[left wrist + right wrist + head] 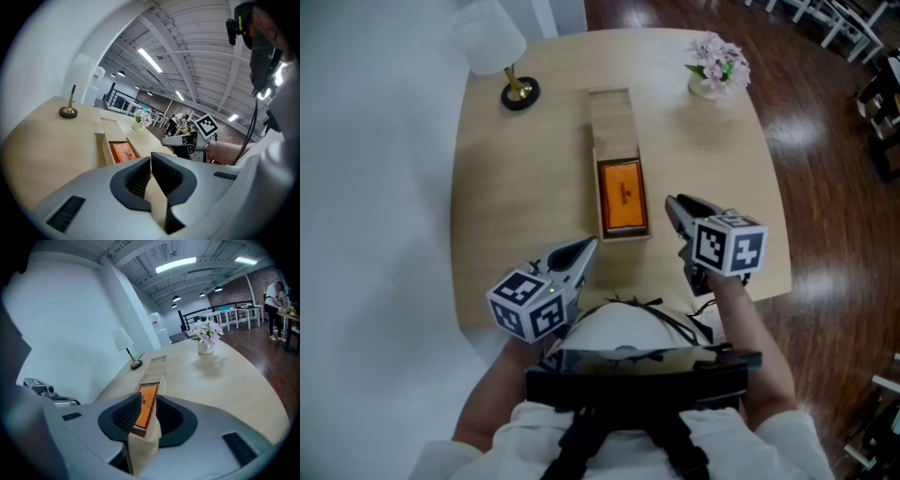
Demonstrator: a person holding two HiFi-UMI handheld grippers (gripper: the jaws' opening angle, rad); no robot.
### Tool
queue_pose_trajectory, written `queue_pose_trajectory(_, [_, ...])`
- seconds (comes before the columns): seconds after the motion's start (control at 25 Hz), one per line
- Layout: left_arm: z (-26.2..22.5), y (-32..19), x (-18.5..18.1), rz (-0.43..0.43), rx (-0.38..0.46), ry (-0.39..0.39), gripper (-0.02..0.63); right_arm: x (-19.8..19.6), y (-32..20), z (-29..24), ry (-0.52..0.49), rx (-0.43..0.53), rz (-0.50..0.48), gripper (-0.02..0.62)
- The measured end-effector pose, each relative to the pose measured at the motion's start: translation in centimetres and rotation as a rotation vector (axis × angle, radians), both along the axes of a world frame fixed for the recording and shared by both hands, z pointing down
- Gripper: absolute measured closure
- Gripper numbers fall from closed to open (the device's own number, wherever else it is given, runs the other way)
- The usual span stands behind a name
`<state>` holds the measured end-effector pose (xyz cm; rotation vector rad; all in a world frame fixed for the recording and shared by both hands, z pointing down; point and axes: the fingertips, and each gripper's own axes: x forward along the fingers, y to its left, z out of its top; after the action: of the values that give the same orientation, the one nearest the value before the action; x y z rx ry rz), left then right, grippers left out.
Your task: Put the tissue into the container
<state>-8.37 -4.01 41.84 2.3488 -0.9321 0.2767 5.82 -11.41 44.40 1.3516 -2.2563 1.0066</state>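
A long wooden container (613,117) lies in the middle of the table with its sliding lid pushed back over the far half. An orange tissue pack (622,195) lies in the uncovered near half. My left gripper (589,245) hovers near the table's front edge, just left of the box's near end, jaws shut with nothing between them. My right gripper (673,202) hangs just right of the box, its jaws a narrow gap apart and empty. In the left gripper view, tissue pack (123,152) and right gripper (167,139) lie ahead. In the right gripper view, the pack (148,404) shows through the gap.
A white table lamp (495,42) with a brass base stands at the far left corner. A small vase of pink flowers (718,66) sits at the far right. The table (516,178) ends at a dark wood floor on the right and a white wall on the left.
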Motion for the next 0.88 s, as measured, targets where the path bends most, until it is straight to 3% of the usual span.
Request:
queue_pose_trajectory(0.36, [-1.8,0.5,0.6,0.016,0.018,0.007,0.606,2.2,1.9,-2.1,-0.023,0.036,0.004,0.559])
queue_pose_trajectory(0.56, [-2.7,1.2,0.7,0.025,0.021,0.014,0.606,3.3,3.5,-3.9,-0.102,0.068,0.032,0.592])
queue_pose_trajectory(0.88, [-2.7,1.9,1.2,0.037,0.022,-0.004,0.606,2.6,6.0,-4.9,-0.182,0.08,0.049,0.595])
